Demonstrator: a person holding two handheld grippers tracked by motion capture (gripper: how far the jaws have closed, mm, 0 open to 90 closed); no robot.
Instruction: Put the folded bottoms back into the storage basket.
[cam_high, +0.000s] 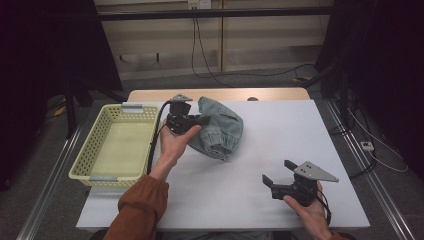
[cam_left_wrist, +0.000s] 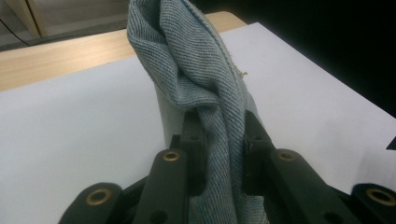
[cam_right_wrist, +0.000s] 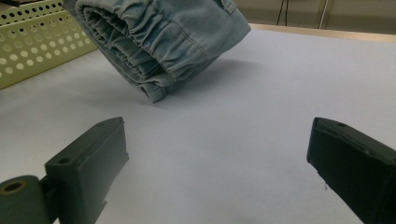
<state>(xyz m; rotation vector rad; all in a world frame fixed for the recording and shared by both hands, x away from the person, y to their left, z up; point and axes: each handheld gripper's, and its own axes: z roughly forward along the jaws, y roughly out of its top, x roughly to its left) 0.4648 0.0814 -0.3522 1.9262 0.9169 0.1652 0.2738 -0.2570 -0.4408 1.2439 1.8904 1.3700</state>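
A folded pair of light blue denim shorts (cam_high: 220, 129) hangs above the white table (cam_high: 260, 150), left of centre. My left gripper (cam_high: 192, 121) is shut on its left edge, and the left gripper view has a bunch of denim (cam_left_wrist: 205, 84) pinched between the two black jaws. In the right gripper view the shorts (cam_right_wrist: 163, 37) are lifted clear, their elastic waistband tilted over the sheet. My right gripper (cam_high: 281, 172) rests near the table's front right, held in a hand, its jaws open and nothing between them (cam_right_wrist: 219, 154).
A pale yellow perforated basket (cam_high: 92, 150) stands at the table's left edge, beside the left forearm in an orange sleeve. A wooden strip (cam_high: 220, 94) runs along the far edge. Cables lie on the floor behind.
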